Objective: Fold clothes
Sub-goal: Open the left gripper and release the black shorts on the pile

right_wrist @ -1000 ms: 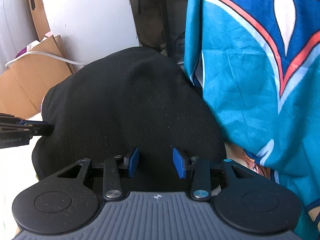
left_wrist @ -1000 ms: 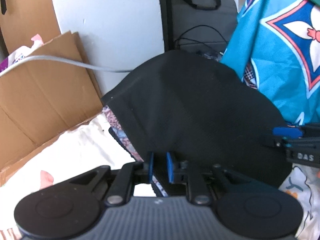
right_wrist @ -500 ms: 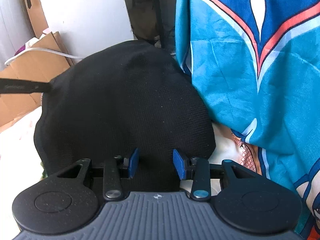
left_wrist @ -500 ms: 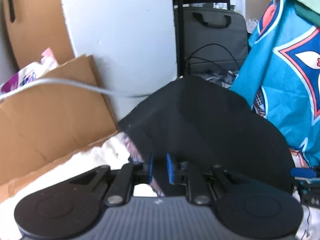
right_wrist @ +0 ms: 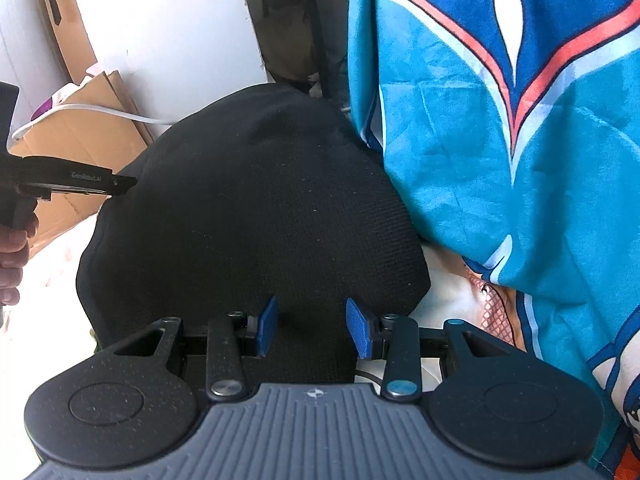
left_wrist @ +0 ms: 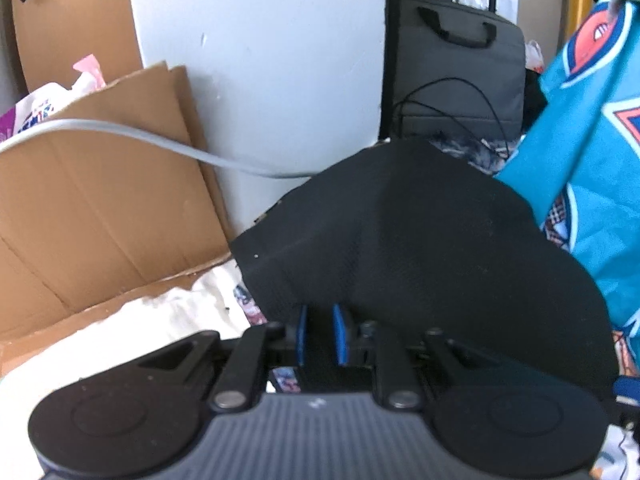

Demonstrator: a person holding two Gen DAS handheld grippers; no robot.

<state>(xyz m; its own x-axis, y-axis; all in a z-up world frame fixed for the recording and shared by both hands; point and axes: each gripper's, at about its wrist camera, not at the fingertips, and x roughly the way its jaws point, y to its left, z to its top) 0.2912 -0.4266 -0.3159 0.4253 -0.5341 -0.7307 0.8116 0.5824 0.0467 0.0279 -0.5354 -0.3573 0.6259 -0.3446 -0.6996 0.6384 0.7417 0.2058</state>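
Both jaws grip the same black knit garment (right_wrist: 256,216): the left gripper (left_wrist: 319,334) is pinched nearly closed on its near edge, and the right gripper (right_wrist: 312,328) stands wider, its blue pads (right_wrist: 266,326) clamped on a thicker bunch of the cloth. The garment hangs spread between them, above a white printed sheet (left_wrist: 120,328). Only the right wrist view shows the left gripper from the side, biting the garment's left edge, with the person's hand (right_wrist: 14,256) on its handle. Only the left wrist view shows the grey bag (left_wrist: 460,76) behind. A turquoise patterned cloth (right_wrist: 500,140) hangs just beside the garment, and cardboard (left_wrist: 92,208) leans against the wall.
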